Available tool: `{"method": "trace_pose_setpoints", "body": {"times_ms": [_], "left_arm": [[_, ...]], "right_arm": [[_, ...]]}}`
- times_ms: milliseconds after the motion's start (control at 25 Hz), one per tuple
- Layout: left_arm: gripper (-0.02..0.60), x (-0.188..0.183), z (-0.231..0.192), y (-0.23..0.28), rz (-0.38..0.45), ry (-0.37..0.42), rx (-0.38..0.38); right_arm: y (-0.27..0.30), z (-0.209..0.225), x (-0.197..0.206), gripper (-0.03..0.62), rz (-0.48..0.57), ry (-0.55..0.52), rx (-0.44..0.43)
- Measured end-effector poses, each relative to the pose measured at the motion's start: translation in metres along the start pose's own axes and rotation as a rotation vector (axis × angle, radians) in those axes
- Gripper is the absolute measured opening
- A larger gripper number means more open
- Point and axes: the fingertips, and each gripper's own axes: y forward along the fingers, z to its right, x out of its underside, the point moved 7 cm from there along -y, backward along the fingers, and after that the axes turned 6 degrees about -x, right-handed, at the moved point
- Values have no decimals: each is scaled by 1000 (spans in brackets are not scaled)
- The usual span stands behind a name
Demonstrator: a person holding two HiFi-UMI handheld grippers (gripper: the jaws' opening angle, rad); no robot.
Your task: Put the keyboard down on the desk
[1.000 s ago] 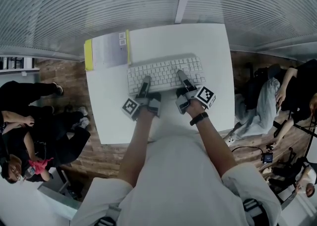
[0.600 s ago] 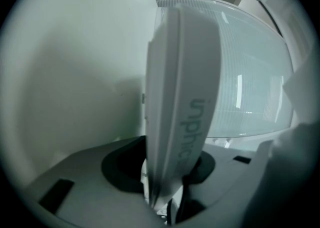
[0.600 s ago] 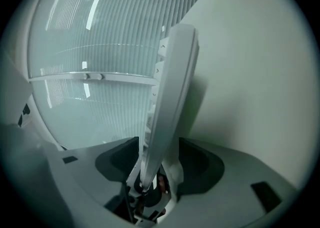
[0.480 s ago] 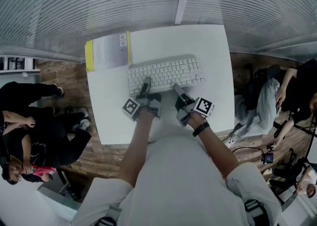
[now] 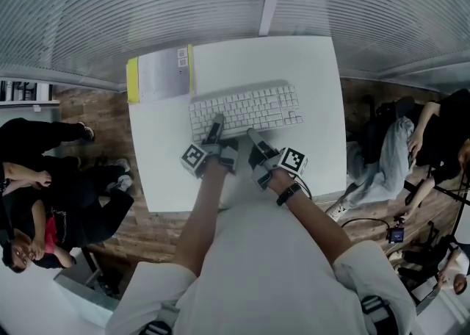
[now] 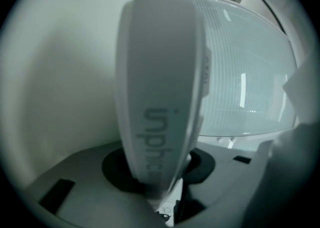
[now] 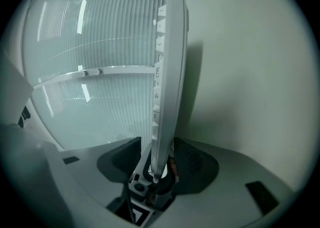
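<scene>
Keyboard [image 5: 244,110] flat on the white desk [image 5: 308,69], left gripper [image 5: 217,120] clamped on its near edge; right gripper [image 5: 254,136] loose (jaws just narrowing slightly), edge between them, untouched

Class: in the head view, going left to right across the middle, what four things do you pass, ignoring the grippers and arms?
In order: seated people in black → yellow-edged folder → keyboard → grey cloth.
</scene>
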Motion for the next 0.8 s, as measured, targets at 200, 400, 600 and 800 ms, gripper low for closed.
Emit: {"method": "trace_pose_setpoints", "body": {"times_ms": [200, 400, 600, 800], "left_arm": [[147, 1, 1, 0, 3, -1, 4], [147, 1, 1, 0, 6, -1, 6], [147, -1, 0, 1, 18, 7, 17], [185, 3, 5, 0, 7, 86, -19]], "right_arm": [[3, 1, 2, 206, 21, 28, -7], [5, 2, -1, 141, 52, 45, -5], [5, 1, 0, 129, 75, 87, 14], [6, 4, -1, 117, 97, 104, 34]]}}
